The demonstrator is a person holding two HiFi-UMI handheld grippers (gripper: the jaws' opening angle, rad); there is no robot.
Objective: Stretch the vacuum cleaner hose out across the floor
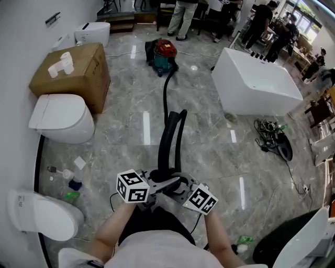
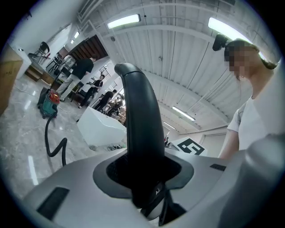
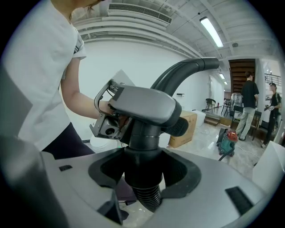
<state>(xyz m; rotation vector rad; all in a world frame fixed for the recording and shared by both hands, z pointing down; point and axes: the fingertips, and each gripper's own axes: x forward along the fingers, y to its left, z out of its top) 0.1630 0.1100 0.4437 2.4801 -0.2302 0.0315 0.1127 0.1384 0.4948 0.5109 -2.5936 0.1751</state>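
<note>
A red and green vacuum cleaner [image 1: 165,55] stands far down the floor. Its black hose [image 1: 166,99] runs along the tiles toward me, then rises in a loop [image 1: 172,136] to my hands. My left gripper [image 1: 163,184] is shut on the hose's curved black end tube [image 2: 140,133], which fills its jaws [image 2: 142,173]. My right gripper [image 1: 180,191] is shut on the hose's cuff [image 3: 143,147], just above the ribbed part [image 3: 147,198]. The two grippers sit close together in front of my body. The vacuum cleaner [image 3: 227,141] also shows small in the right gripper view.
Two white toilets [image 1: 60,118] [image 1: 42,214] and a cardboard box [image 1: 73,70] line the left wall. A white bathtub [image 1: 254,84] stands at right, with a tangle of cables [image 1: 272,136] beside it. Several people [image 1: 183,15] stand at the far end. Small items [image 1: 70,183] lie at left.
</note>
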